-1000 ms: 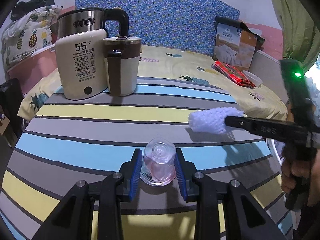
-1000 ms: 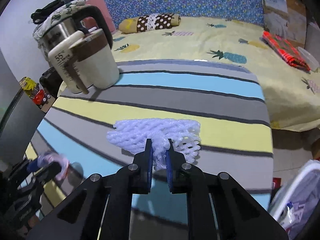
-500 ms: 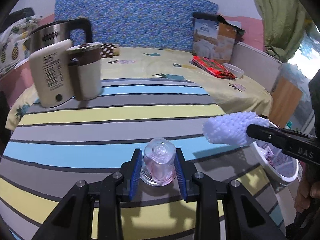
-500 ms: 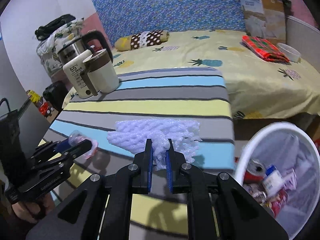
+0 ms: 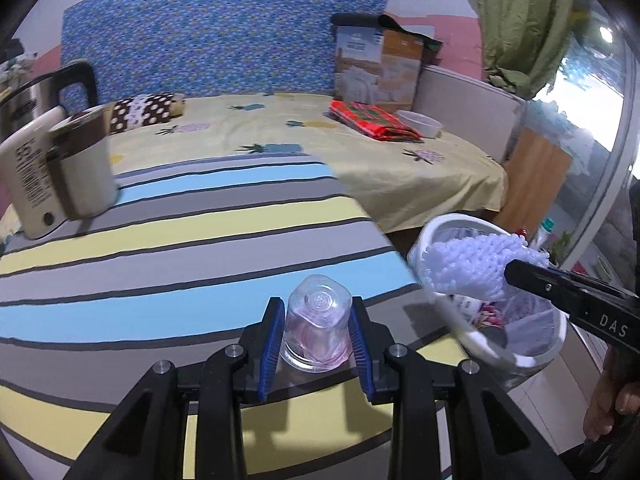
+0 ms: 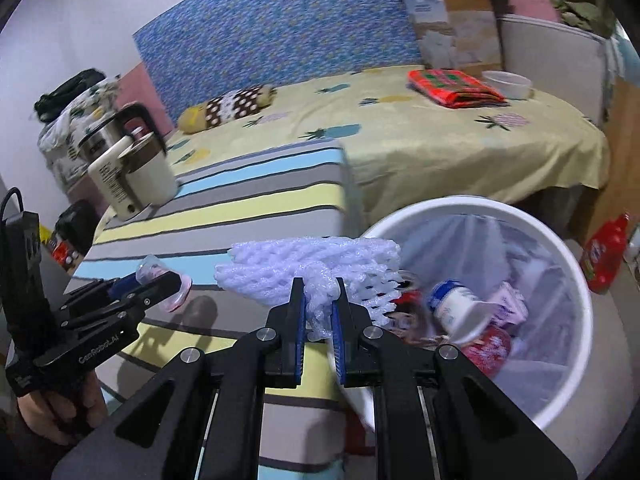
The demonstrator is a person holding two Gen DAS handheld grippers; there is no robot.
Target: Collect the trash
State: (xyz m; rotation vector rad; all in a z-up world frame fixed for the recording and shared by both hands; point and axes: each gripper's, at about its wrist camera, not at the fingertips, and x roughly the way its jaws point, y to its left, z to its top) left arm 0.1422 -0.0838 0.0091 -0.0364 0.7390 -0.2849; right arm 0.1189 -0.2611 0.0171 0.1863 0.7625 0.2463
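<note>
My left gripper (image 5: 317,334) is shut on a small clear plastic cup (image 5: 318,322) with a pink tint, held above the striped table (image 5: 180,248). It also shows in the right wrist view (image 6: 160,280), at the left. My right gripper (image 6: 320,312) is shut on a white foam fruit net (image 6: 316,268). The net hangs over the near rim of the white trash bin (image 6: 560,264), which holds several bottles and wrappers. In the left wrist view the net (image 5: 472,266) sits over the bin (image 5: 440,228) at the right.
A cream kettle base and brown-lidded cup (image 5: 60,172) stand at the table's far left. Behind the table is a bed (image 5: 320,140) with a red cloth, a bowl and a box. A red bottle (image 6: 604,256) stands on the floor beside the bin.
Both grippers have swung right, away from the kettle. The right gripper has carried the foam net from over the table to over the bin. The left still holds the cup.
</note>
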